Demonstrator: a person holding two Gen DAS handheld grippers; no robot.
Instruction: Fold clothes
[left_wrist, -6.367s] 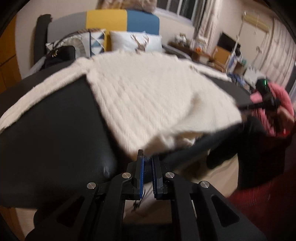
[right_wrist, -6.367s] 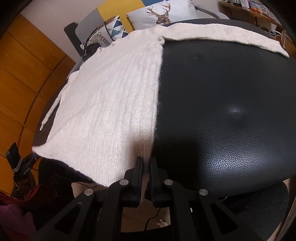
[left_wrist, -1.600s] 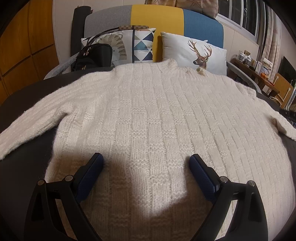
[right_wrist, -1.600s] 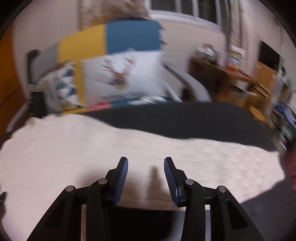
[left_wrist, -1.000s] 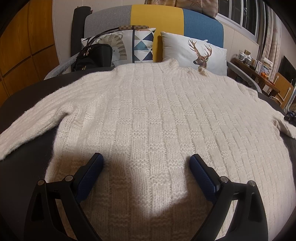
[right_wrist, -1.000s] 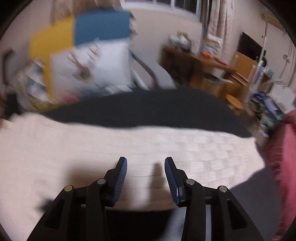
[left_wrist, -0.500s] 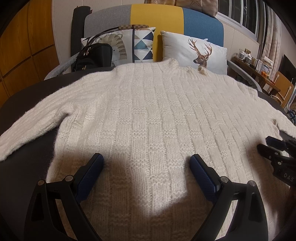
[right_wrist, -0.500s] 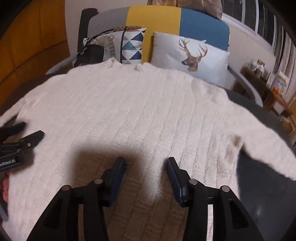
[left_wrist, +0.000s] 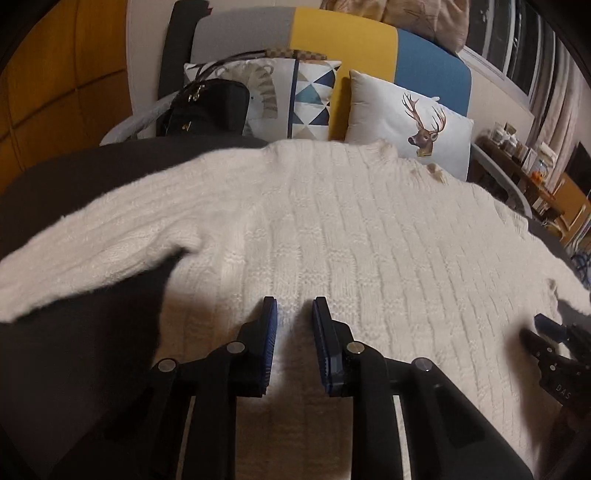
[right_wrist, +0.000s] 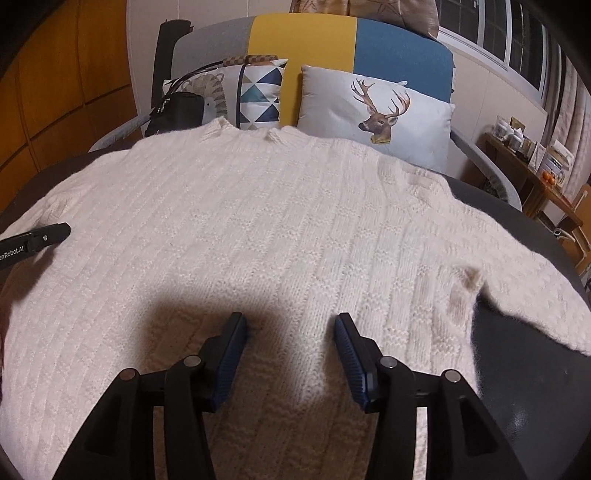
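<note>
A cream knit sweater (left_wrist: 369, 240) lies flat, front up, on a black leather surface (left_wrist: 92, 350), with its sleeves spread out to both sides. My left gripper (left_wrist: 294, 310) is low over the sweater's left side, just below the left sleeve (left_wrist: 92, 251). Its jaws are closing to a narrow gap; knit shows in the gap, and no pinched fold is visible. My right gripper (right_wrist: 291, 328) stands open over the sweater (right_wrist: 277, 221) near its lower right part, nothing between its pads. The right sleeve (right_wrist: 535, 288) runs off to the right. Each gripper shows at the edge of the other's view.
Behind the surface stands a sofa (right_wrist: 303, 40) with a deer cushion (right_wrist: 376, 110), a triangle-pattern cushion (right_wrist: 258, 92) and a black handbag (right_wrist: 177, 110). A wooden shelf (right_wrist: 532, 162) with small items is at the right. Orange wall panels (left_wrist: 55, 92) are at the left.
My left gripper's jaws went from wide open to a narrow gap, and it shifted left toward the sweater's left side. The right gripper swung from the sleeve over the body, then stayed still.
</note>
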